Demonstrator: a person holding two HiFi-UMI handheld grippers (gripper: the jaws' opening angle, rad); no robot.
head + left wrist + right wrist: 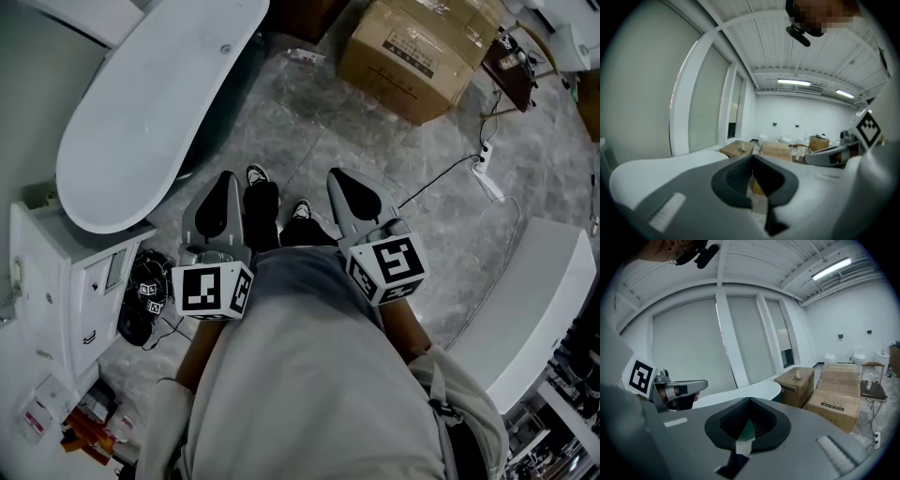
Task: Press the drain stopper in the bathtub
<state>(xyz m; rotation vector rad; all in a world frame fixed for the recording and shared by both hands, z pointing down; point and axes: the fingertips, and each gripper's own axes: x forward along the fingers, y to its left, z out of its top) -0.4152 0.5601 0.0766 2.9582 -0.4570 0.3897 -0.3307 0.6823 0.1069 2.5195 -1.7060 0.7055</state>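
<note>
1. Person stands on the grey marbled floor [309,122], seen steeply from above. Both grippers are held at waist level, pointing forward and away from the body.
2. The left gripper [226,182] has its fingers [733,180] pressed together at the tips, with nothing between them. Its own view looks over the tips at the room.
3. The right gripper [338,179] is the same: fingers [726,420] closed tip to tip and empty.
4. The grippers are side by side but apart, with the person's black-and-white sneakers [258,175] on the floor between them. Each shows in the other's view, marker cube facing the camera.
5. The white oval bathtub [141,122] stands on the floor ahead and to the person's left, along the left wall. Its near end is just beside the left gripper in the head view. Neither gripper touches it.
6. A small round grey fitting [225,49] sits on the bathtub's surface toward its far end. I cannot tell whether that is the drain stopper; it is too small. It is well apart from both grippers.
7. A white cabinet [56,272] is at the bathtub's near end, to the person's left.
8. Brown cardboard boxes [422,47] sit on the floor ahead and to the right, beyond the bathtub's far end.
9. A white power strip [487,178] with its cable lies on the floor right of the right gripper.
</note>
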